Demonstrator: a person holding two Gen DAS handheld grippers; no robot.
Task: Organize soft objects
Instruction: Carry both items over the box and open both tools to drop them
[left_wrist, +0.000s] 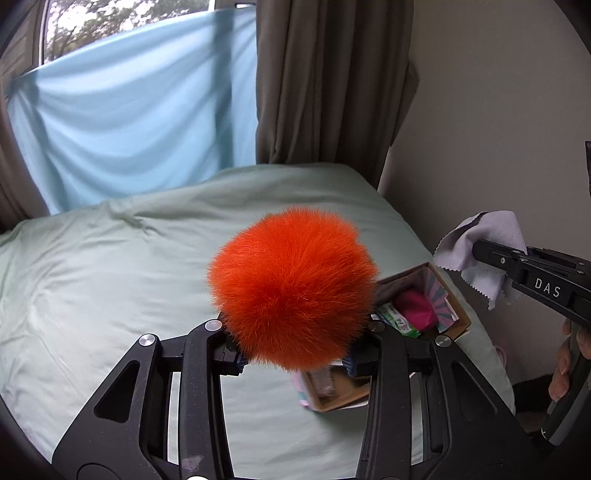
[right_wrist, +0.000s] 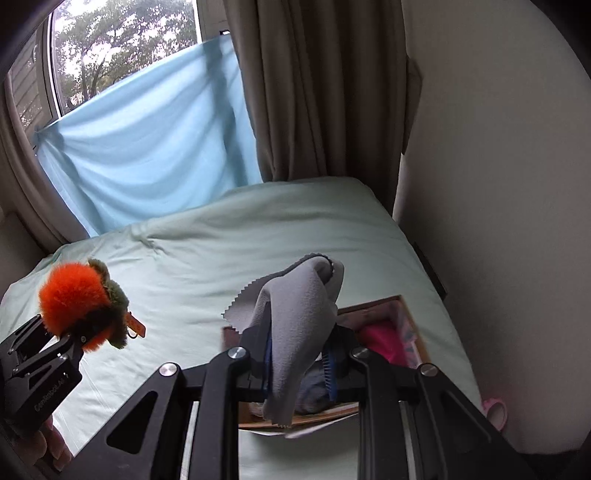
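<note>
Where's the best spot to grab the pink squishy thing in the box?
Probably from straight above, pinching the rounded top of the pink soft thing. The box walls stand close around its sides, and only its top shows, so the open top looks like the free way in.

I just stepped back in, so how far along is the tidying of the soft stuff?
Done: a pink item already sits in the box on the bed. In hand: the left gripper holds an orange pompom, the right gripper a grey cloth, both in the air. Left: putting both away.
</note>
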